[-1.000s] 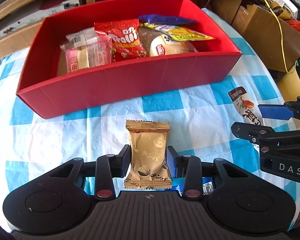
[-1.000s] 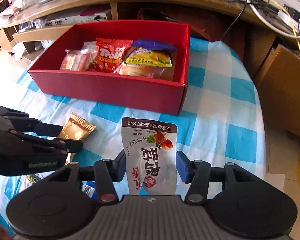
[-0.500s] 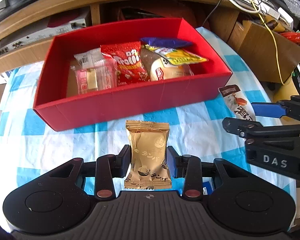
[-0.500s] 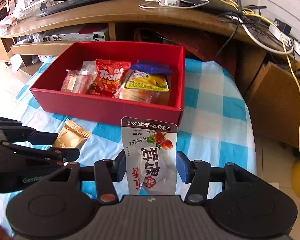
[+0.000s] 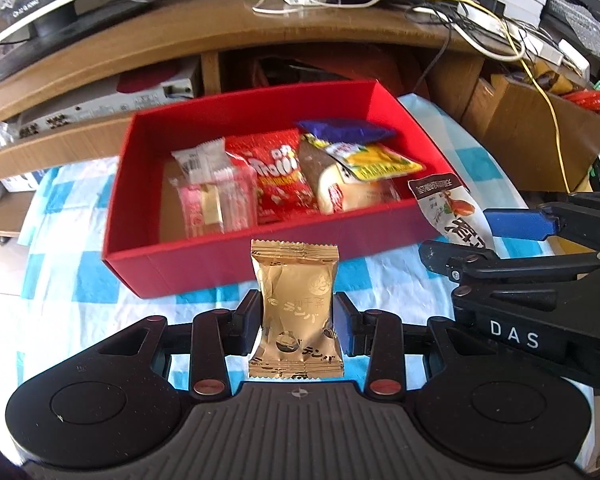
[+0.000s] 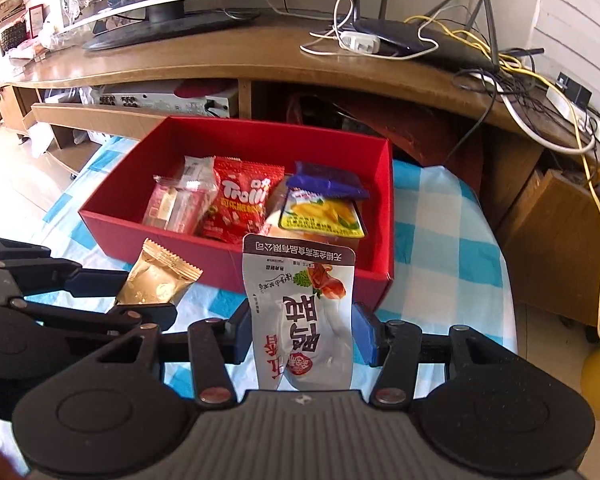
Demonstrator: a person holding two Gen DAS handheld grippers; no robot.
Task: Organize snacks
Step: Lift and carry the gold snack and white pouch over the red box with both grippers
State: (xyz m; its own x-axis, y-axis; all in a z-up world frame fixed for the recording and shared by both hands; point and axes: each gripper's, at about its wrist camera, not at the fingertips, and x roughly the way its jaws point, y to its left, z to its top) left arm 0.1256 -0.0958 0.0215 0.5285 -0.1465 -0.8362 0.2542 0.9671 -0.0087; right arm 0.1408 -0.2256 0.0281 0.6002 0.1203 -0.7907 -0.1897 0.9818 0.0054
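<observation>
My left gripper (image 5: 296, 328) is shut on a gold snack packet (image 5: 296, 312) and holds it upright above the table, in front of the red box (image 5: 228, 256). My right gripper (image 6: 302, 334) is shut on a white pouch with red print (image 6: 302, 316), held above the table by the box's front right corner (image 6: 364, 280). The box holds several snacks: a red Trolli bag (image 6: 240, 204), a clear pink pack (image 6: 176, 204), a yellow mango pouch (image 6: 320, 216) and a blue packet (image 6: 328, 184). Each gripper shows in the other's view: the right one (image 5: 516, 244), the left one (image 6: 112, 292).
The box stands on a table with a blue-and-white checked cloth (image 6: 440, 248). Behind it is a wooden TV stand (image 6: 220, 64) with a monitor, a router and cables. A brown cardboard box (image 5: 540, 140) stands at the right, off the table.
Both grippers have risen with their packets, away from the cloth. The red box now looks smaller and lower in both views, and more of the TV stand shows.
</observation>
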